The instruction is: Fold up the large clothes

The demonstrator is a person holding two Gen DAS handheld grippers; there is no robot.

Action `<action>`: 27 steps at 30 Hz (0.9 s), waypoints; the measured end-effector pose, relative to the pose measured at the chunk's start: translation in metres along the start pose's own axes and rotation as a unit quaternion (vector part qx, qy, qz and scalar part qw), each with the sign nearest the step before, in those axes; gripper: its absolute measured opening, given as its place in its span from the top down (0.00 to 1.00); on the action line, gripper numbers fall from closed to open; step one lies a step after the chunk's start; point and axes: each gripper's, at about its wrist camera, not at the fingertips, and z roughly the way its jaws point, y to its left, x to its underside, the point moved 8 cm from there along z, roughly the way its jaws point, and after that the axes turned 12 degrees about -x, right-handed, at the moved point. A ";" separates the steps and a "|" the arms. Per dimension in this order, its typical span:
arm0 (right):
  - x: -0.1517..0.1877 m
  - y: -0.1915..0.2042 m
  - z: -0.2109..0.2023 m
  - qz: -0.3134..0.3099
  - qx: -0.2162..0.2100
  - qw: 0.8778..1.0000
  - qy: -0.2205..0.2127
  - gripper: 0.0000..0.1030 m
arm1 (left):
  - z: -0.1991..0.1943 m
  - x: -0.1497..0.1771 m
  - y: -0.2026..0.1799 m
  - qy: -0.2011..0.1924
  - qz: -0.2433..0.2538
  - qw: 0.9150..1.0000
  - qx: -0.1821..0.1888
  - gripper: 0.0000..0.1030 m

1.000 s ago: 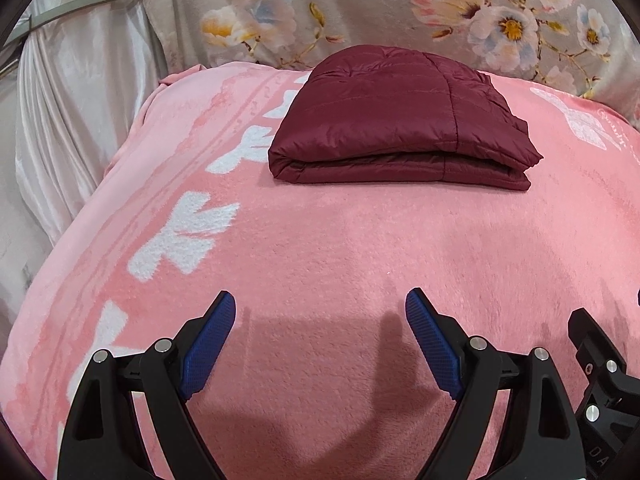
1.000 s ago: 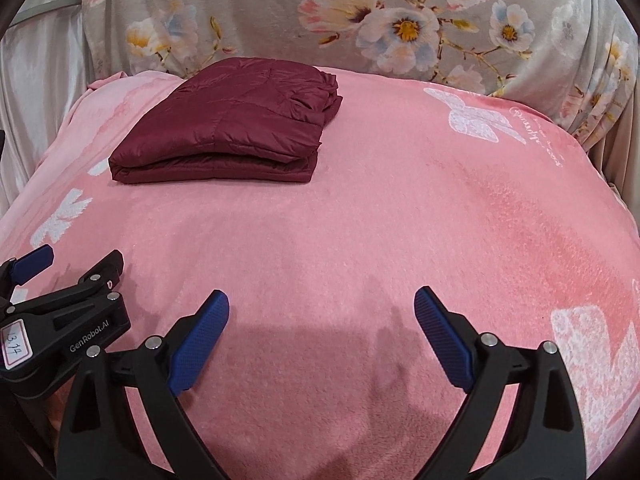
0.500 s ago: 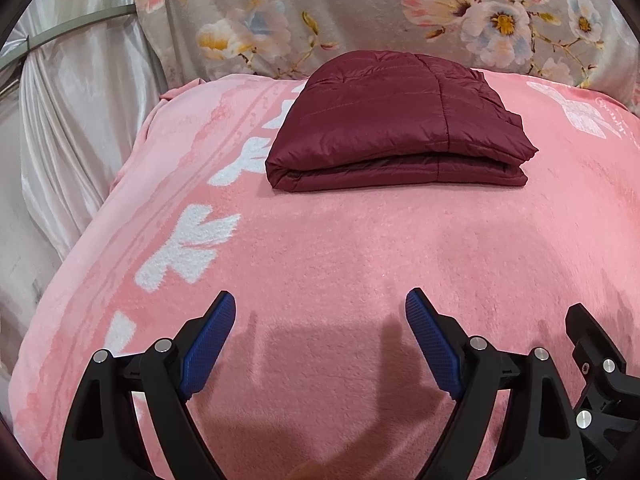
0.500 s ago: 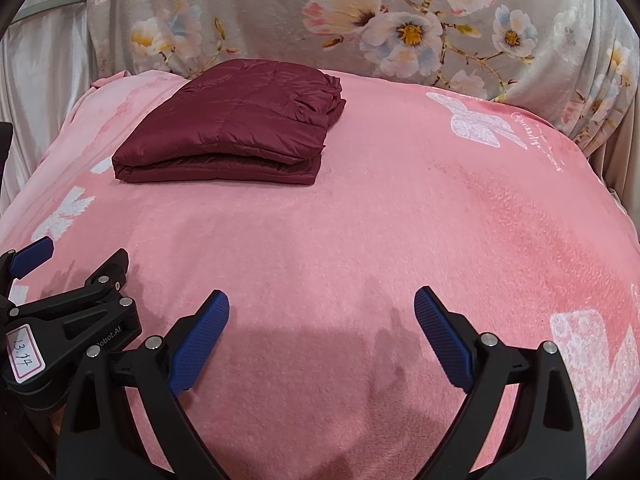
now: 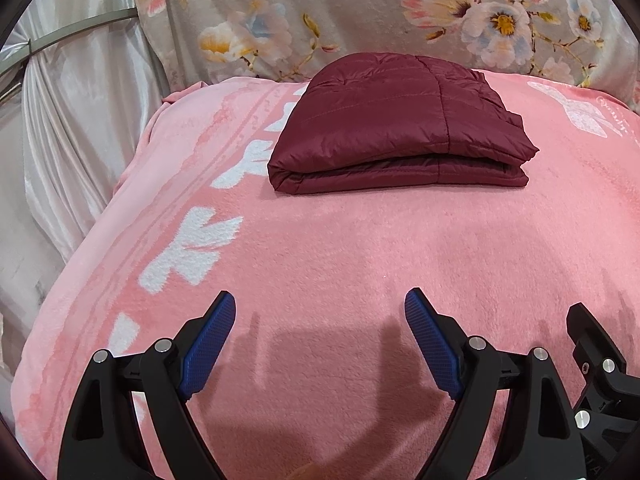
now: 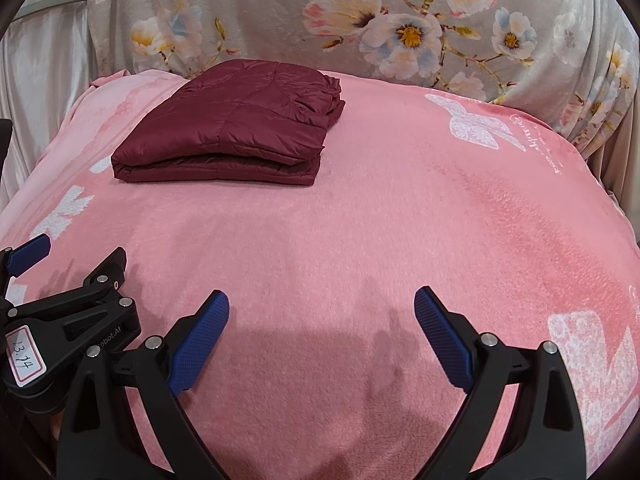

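Observation:
A dark red quilted jacket [image 5: 400, 128] lies folded into a flat stack at the far side of the pink blanket [image 5: 340, 264]; in the right wrist view the jacket [image 6: 236, 128] sits at the upper left. My left gripper [image 5: 320, 312] hovers open over the near part of the blanket, well short of the jacket, nothing between its blue pads. My right gripper [image 6: 322, 308] is likewise open and empty above the blanket [image 6: 400, 220]. The two grippers are side by side: the left one's body [image 6: 68, 320] shows at the lower left of the right wrist view.
A grey floral cloth [image 5: 380, 12] rises behind the blanket. Pale satin curtains [image 5: 76, 112] hang at the left past the blanket's edge. White flower prints [image 5: 188, 248] mark the blanket's left side, and a white bow print [image 6: 476, 124] its far right.
The left wrist view has drifted slightly, so the jacket sits a little lower and more to the left in it. Both grippers remain open and in place.

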 end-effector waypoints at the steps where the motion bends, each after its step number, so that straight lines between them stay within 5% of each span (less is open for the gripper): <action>1: 0.000 0.000 0.000 0.000 0.000 1.000 0.000 0.11 | 0.000 0.000 0.000 0.000 0.000 1.000 0.000 0.19; 27: 0.000 -0.003 -0.001 0.000 0.012 1.000 -0.004 0.11 | -0.001 -0.002 -0.001 -0.005 -0.004 1.000 -0.009 0.20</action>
